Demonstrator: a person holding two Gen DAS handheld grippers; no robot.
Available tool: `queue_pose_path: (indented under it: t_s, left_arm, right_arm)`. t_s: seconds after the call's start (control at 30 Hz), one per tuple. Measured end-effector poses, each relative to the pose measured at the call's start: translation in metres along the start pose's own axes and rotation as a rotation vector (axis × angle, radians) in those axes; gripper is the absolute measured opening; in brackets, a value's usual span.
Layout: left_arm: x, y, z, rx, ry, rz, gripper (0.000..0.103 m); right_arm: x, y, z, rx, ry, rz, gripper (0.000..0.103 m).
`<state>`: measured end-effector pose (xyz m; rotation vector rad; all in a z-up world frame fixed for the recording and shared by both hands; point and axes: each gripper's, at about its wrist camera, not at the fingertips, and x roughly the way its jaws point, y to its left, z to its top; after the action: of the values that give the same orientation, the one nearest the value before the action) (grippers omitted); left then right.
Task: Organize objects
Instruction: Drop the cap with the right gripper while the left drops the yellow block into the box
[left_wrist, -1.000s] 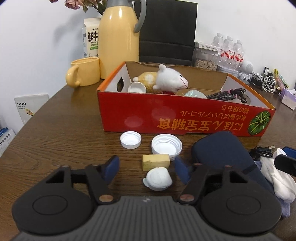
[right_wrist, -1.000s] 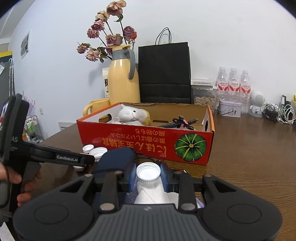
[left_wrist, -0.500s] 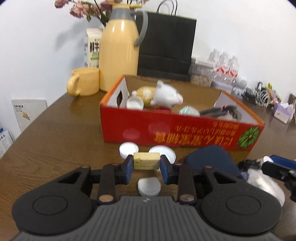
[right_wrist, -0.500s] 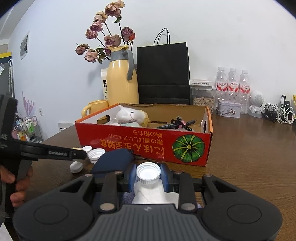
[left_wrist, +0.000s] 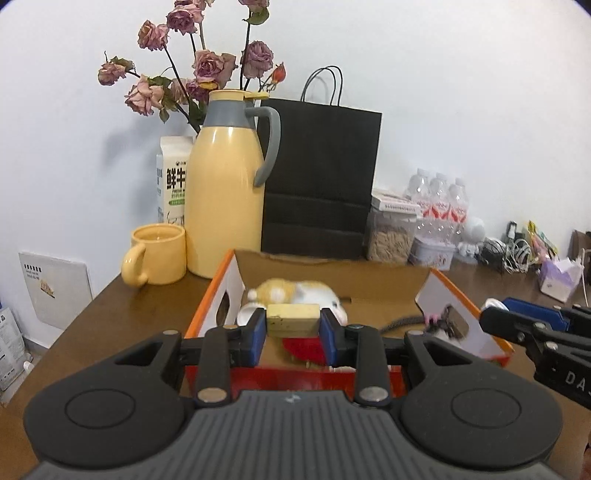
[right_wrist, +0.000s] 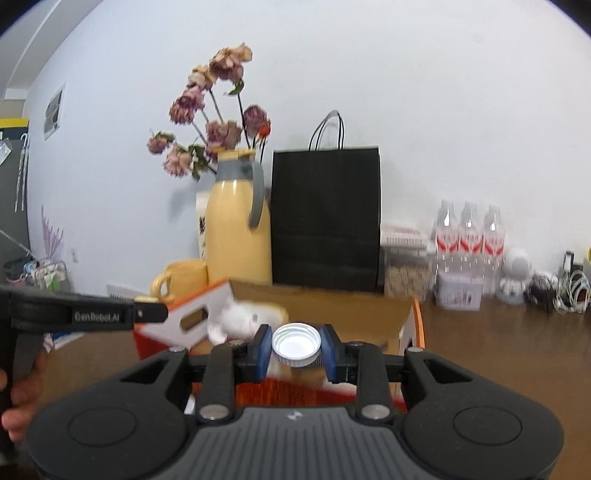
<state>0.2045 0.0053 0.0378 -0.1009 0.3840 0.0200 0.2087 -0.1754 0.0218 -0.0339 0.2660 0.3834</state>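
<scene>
1. The left claw (left_wrist: 293, 330) is clenched on a small pale-yellow rectangular block (left_wrist: 293, 319); its blue pads press the block's two short ends, and the block is held level, lifted off the counter.
2. Seen from the left wrist, the block hangs in front of the open red-and-orange cardboard box (left_wrist: 218, 295), over its near wall.
3. Inside the box lies a white-and-orange plush toy (left_wrist: 295, 290), blurred, just behind the block. A dark cable-like item (left_wrist: 400, 323) lies further right in the box.
4. The right claw (right_wrist: 295, 349) grasps a white ribbed plastic bottle cap (right_wrist: 295, 344), open side up, squeezed between its blue pads and raised clear of the counter, above the box's near edge.
5. In the right wrist view the left claw reaches in from the left, with a person's hand (right_wrist: 22, 398) on its grip.
6. Behind the box on the brown wooden counter (left_wrist: 122, 314) stand a yellow ceramic mug (left_wrist: 157, 254), a tall yellow thermos jug with a grey handle (left_wrist: 225, 192), a black paper carrier bag (left_wrist: 321, 177) and a white milk carton (left_wrist: 171, 181).
7. Dried pink roses (left_wrist: 199, 70) rise behind the jug.
</scene>
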Motion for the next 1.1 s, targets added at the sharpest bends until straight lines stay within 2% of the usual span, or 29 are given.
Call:
queue_pose_path:
  t_s: [0.27, 0.43, 0.53, 0.7, 0.73, 0.77, 0.8, 0.83, 0.87, 0.9, 0.93, 1.1]
  left_arm:
    - [0.050, 0.000, 0.017, -0.030, -0.002, 0.027, 0.031]
    - [0.078, 0.005, 0.011, -0.039, 0.026, 0.062, 0.031]
    - [0.086, 0.007, 0.008, -0.029, 0.037, 0.064, 0.031]
    - [0.083, 0.005, 0.003, -0.014, 0.035, 0.065, 0.032]
    - [0.081, 0.005, 0.002, -0.011, 0.027, 0.070, 0.037]
    - [0.079, 0.004, 0.002, -0.007, 0.019, 0.072, 0.051]
    - [0.077, 0.004, 0.002, -0.004, 0.012, 0.077, 0.061]
    - [0.075, 0.004, 0.001, -0.004, -0.001, 0.086, 0.085]
    - [0.073, 0.004, 0.001, -0.005, -0.014, 0.094, 0.103]
    - [0.070, 0.005, 0.001, -0.007, -0.035, 0.103, 0.103]
    - [0.068, 0.005, 0.001, -0.010, -0.051, 0.114, 0.103]
    - [0.066, 0.006, 0.003, -0.021, -0.045, 0.119, 0.103]
  right_arm:
    - [0.063, -0.004, 0.022, 0.013, 0.008, -0.038, 0.027]
    - [0.099, -0.007, 0.006, 0.031, 0.071, -0.054, 0.027]
    - [0.106, -0.006, -0.002, 0.026, 0.107, -0.049, 0.027]
    - [0.104, -0.007, -0.005, 0.030, 0.113, -0.066, 0.028]
    - [0.103, -0.007, -0.006, 0.032, 0.115, -0.063, 0.028]
    - [0.102, -0.007, -0.007, 0.035, 0.113, -0.065, 0.028]
    - [0.101, -0.008, -0.007, 0.035, 0.115, -0.069, 0.040]
    - [0.100, -0.008, -0.007, 0.036, 0.118, -0.072, 0.061]
    - [0.099, -0.009, -0.008, 0.039, 0.112, -0.076, 0.073]
    - [0.097, -0.009, -0.008, 0.040, 0.104, -0.084, 0.093]
    - [0.096, -0.009, -0.008, 0.037, 0.096, -0.094, 0.100]
    - [0.094, -0.009, -0.007, 0.035, 0.092, -0.109, 0.103]
